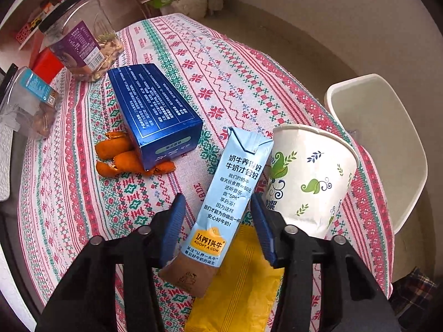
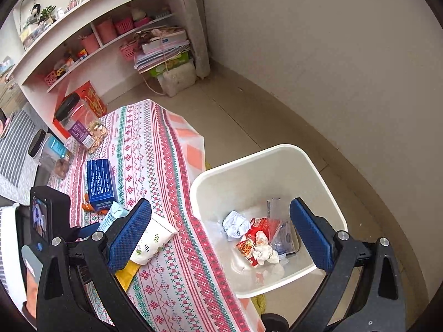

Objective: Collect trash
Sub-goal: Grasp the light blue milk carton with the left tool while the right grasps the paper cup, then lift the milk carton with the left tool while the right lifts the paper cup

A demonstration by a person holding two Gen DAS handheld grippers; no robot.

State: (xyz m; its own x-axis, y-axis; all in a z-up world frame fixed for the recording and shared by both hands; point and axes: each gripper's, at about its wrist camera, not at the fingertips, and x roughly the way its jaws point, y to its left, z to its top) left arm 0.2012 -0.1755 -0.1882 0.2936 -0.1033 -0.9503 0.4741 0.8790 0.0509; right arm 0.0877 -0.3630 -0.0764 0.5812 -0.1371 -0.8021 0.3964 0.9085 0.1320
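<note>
Leftmost first, with every place given from the carton:

- Far left of the carton, a small jar [image 1: 30, 102] lies at the worktop's [image 1: 221, 69] edge, with a black lid and brown snacks inside.
- A bigger jar [image 1: 80, 41] with a purple label stands beyond it, well apart from the carton, up and to its left.
- Orange peel [image 1: 119, 152] lies left of the carton, partly tucked under a blue box [image 1: 155, 108].
- The blue box sits between the peel and the carton, near the carton's folded top.
- The carton [image 1: 229, 182], a pale blue milk pack with a brown base, lies flat on the patterned cloth, its base end over a yellow packet [image 1: 243, 285].
- The left gripper [image 1: 217, 202] stands open astride the carton. Its left pad is at the carton's edge, while its right pad is clear of it, with yellow showing in the gap, so nothing is clamped.
- The yellow packet lies under and just right of the carton's base.
- A paper cup [image 1: 310, 179] with a leaf print lies on its side just right of the carton, near the worktop's edge.
- A white bin [image 2: 249, 160] stands on the floor right of the carton, beside the worktop. It holds crumpled paper [image 2: 235, 224], a red wrapper [image 2: 257, 235] and some clear plastic.
- The right gripper [image 2: 220, 202] hangs above the bin with its jaws wide apart and nothing between them.
</note>
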